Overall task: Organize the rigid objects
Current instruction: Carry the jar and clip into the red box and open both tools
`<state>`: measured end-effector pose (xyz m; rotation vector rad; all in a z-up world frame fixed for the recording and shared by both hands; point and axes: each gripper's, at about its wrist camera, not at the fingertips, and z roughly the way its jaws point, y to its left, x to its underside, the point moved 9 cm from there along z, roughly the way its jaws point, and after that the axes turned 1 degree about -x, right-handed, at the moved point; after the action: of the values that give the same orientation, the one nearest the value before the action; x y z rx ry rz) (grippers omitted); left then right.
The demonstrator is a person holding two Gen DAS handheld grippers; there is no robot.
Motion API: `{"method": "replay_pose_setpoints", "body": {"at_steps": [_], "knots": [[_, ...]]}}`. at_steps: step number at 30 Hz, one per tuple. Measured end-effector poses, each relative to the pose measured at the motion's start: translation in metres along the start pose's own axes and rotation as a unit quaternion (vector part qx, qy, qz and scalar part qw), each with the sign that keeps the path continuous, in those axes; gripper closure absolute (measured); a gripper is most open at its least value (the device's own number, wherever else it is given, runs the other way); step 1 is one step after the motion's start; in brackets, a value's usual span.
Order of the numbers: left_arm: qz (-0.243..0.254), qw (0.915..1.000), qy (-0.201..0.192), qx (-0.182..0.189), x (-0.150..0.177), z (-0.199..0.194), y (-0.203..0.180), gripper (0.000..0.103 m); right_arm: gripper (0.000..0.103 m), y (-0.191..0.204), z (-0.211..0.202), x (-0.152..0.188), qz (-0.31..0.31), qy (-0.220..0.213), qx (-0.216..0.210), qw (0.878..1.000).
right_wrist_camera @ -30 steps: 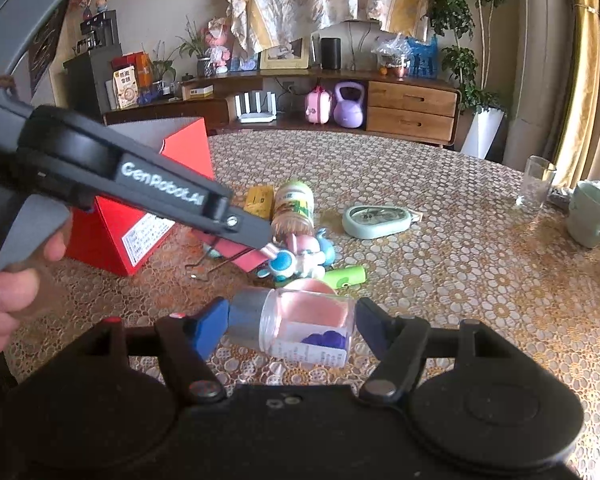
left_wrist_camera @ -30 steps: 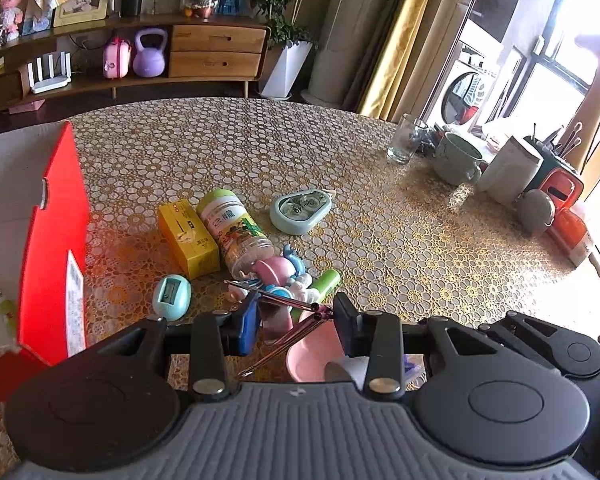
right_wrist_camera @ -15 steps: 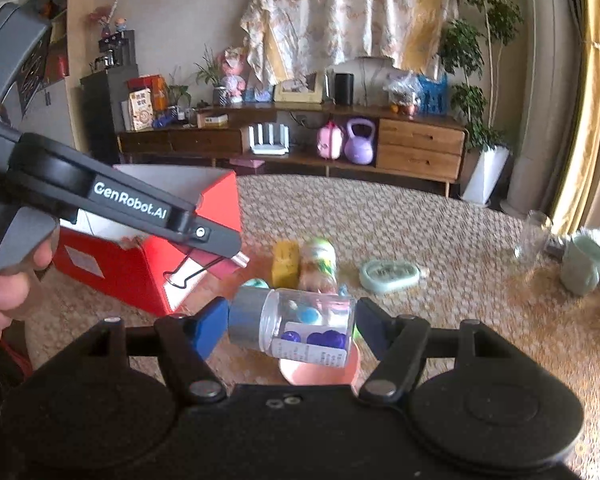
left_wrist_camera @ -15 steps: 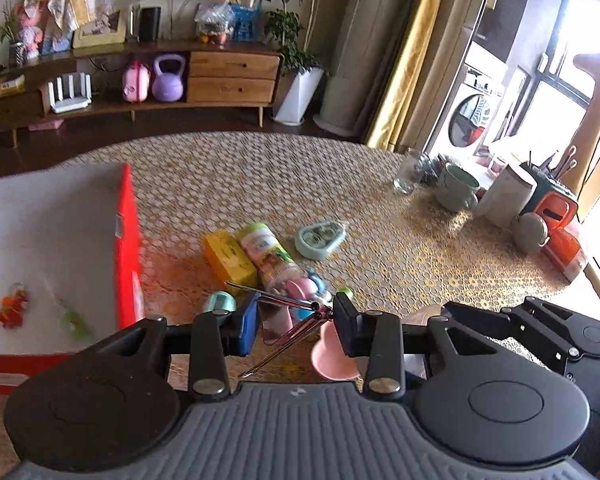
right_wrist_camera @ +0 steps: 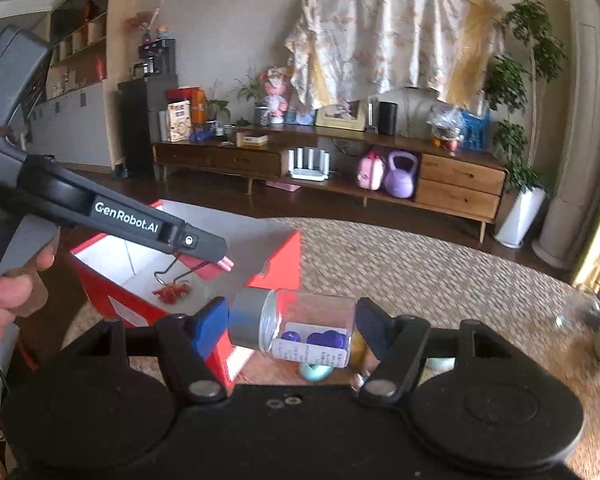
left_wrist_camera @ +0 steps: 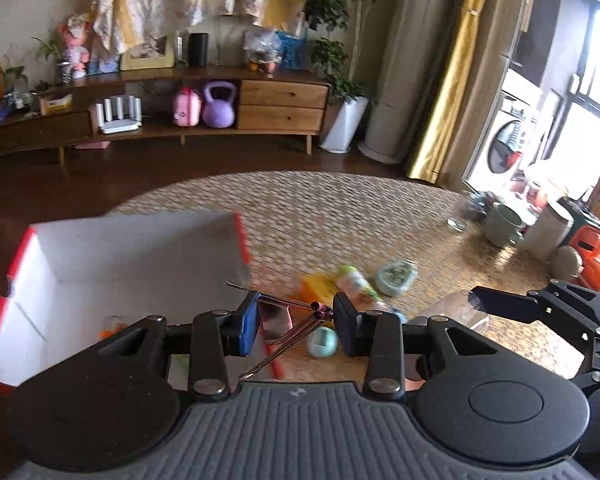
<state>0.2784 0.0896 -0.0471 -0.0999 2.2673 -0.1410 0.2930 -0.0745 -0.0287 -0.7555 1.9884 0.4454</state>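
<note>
My left gripper (left_wrist_camera: 296, 320) is shut on a pink binder clip (left_wrist_camera: 275, 322), whose wire handles stick out to both sides. It hangs over the near right part of an open red box (left_wrist_camera: 120, 248) with a white inside. In the right wrist view the left gripper (right_wrist_camera: 214, 250) holds the binder clip (right_wrist_camera: 180, 270) above the red box (right_wrist_camera: 276, 256), where a small orange thing (right_wrist_camera: 172, 292) lies. My right gripper (right_wrist_camera: 288, 328) is shut on a clear jar (right_wrist_camera: 308, 328) with a grey lid and purple pieces inside, held sideways just right of the box.
On the lace-covered table (left_wrist_camera: 340, 208) lie a yellow box (left_wrist_camera: 316, 288), a green-capped bottle (left_wrist_camera: 356, 280), a mint case (left_wrist_camera: 396, 278) and a teal egg-shaped thing (left_wrist_camera: 322, 342). A glass (left_wrist_camera: 458, 216), a mug (left_wrist_camera: 504, 226) and containers crowd the right edge.
Both grippers have risen and swung left toward the red box, each keeping its load. The box's white inside has come into view, and the pile on the table has dropped lower.
</note>
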Motion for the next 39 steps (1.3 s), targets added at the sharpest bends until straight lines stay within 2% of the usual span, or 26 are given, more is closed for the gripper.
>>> {"method": "replay_pose_setpoints", "body": {"at_steps": [9, 18, 22, 33, 39], "knots": [[-0.009, 0.9990, -0.003, -0.043, -0.018, -0.004, 0.071, 0.064, 0.034, 0.041, 0.043, -0.020, -0.027, 0.011, -0.025, 0.999], [-0.025, 0.9970, 0.027, -0.068, -0.015, 0.029, 0.127, 0.064, 0.034, 0.082, 0.093, -0.022, -0.050, 0.046, -0.044, 0.997], [-0.024, 0.9955, 0.041, -0.082, -0.012, 0.046, 0.143, 0.064, 0.034, 0.102, 0.117, -0.024, -0.058, 0.061, -0.053, 0.995], [-0.019, 0.9901, 0.075, -0.117, -0.006, 0.090, 0.173, 0.064, 0.034, 0.127, 0.176, 0.002, -0.053, 0.125, -0.057, 0.989], [-0.006, 0.9841, 0.120, -0.131, 0.007, 0.115, 0.178, 0.064, 0.034, 0.129, 0.185, 0.012, -0.043, 0.157, -0.058, 0.985]]}}
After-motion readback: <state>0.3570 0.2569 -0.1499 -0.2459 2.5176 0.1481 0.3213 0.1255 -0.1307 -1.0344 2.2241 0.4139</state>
